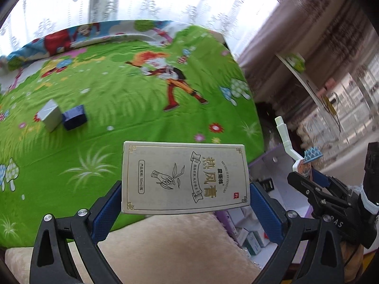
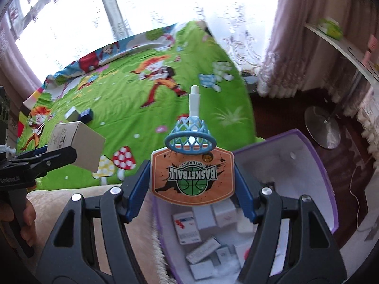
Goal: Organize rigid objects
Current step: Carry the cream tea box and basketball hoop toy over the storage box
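My left gripper (image 1: 186, 196) is shut on a cream box with gold print (image 1: 184, 177) and holds it in the air over the bed's near edge; the box also shows in the right wrist view (image 2: 78, 144). My right gripper (image 2: 193, 189) is shut on a toy basketball hoop (image 2: 192, 172) with an orange backboard, blue net and white pole, held above a purple bin (image 2: 315, 165). The hoop also shows at the right of the left wrist view (image 1: 305, 163). A silver box (image 1: 50, 115) and a dark blue box (image 1: 75, 117) lie on the green bedspread (image 1: 132, 94).
The purple bin holds several small white boxes (image 2: 208, 232). A beige plush surface (image 1: 165, 248) lies below both grippers. A white shelf (image 2: 343, 47) and a round metal stand base (image 2: 322, 127) are at the right. Curtains and a window are behind the bed.
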The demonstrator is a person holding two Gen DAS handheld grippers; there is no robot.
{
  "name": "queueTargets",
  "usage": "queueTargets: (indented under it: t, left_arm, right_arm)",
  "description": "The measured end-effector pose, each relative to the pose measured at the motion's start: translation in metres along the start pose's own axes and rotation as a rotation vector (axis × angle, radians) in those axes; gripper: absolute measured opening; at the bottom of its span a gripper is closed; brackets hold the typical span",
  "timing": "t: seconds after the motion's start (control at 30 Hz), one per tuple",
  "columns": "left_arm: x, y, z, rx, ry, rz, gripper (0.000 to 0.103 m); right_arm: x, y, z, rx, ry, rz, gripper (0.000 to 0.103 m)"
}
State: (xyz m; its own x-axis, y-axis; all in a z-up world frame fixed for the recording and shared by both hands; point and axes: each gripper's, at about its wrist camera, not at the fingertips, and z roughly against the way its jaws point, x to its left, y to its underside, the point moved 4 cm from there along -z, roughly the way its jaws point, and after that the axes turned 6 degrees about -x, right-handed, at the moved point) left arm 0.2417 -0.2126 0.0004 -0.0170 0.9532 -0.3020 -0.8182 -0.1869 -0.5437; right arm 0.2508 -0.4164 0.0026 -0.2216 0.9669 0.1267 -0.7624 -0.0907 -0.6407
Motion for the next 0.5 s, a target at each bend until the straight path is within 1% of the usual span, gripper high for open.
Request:
queueTargets:
  t: [0.13, 0.27, 0.4, 0.5]
  left_arm:
    - [-0.039, 0.006, -0.012, 0.049, 0.044, -0.077, 0.101]
    - [-0.073, 0.012, -0.022, 0.077, 0.086, -0.136, 0.101]
    - [-0.099, 0.02, -0.035, 0.117, 0.126, -0.178, 0.102]
    - [-0.113, 0.023, -0.04, 0.134, 0.163, -0.189, 0.102]
  right_arm:
    - [-0.034, 0.012, 0.009, 0.001, 0.054, -0.041, 0.071]
    - [-0.067, 0.024, 0.017, 0.007, 0.107, -0.087, 0.071]
    - [-0.096, 0.037, 0.025, 0.015, 0.148, -0.137, 0.071]
    - [-0.115, 0.043, 0.03, 0.02, 0.179, -0.17, 0.071]
